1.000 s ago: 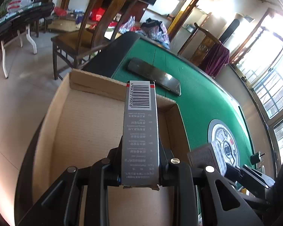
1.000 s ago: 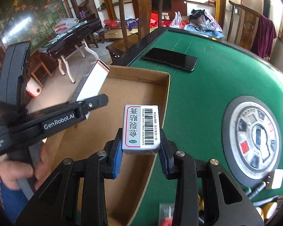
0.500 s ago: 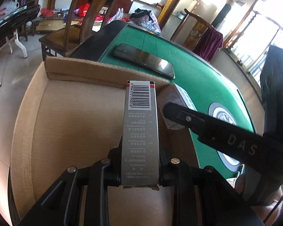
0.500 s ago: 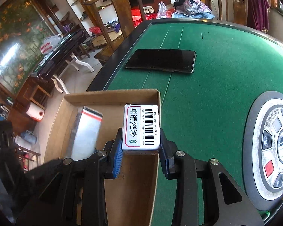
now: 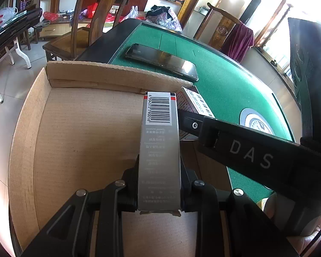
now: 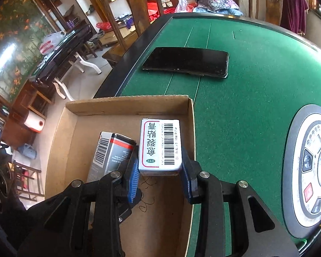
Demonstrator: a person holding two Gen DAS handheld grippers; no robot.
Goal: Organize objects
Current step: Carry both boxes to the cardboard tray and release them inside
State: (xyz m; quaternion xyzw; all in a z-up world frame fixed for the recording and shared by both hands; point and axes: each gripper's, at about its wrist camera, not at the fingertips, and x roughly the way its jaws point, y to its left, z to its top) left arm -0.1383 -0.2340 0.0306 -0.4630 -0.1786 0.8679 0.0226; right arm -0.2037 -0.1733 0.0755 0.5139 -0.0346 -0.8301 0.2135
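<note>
My left gripper (image 5: 159,184) is shut on a long grey carton (image 5: 159,150) with a barcode, held over the open cardboard box (image 5: 85,132). My right gripper (image 6: 160,177) is shut on a small white medicine box (image 6: 160,147) with red trim and a barcode, held low inside the same cardboard box (image 6: 126,105) near its right wall. The two cartons sit side by side; the grey carton (image 6: 111,154) shows left of the white one in the right wrist view, and the white box (image 5: 194,105) shows right of the grey one in the left wrist view.
The cardboard box lies at the edge of a green felt table (image 6: 256,90). A black phone (image 6: 186,64) lies on the felt beyond the box. A round control panel (image 6: 314,171) is set in the table's centre. Wooden chairs (image 5: 89,21) stand behind.
The right gripper has moved down and into the cardboard box with the white box, coming beside the grey carton. The left gripper has lowered a little toward the box floor.
</note>
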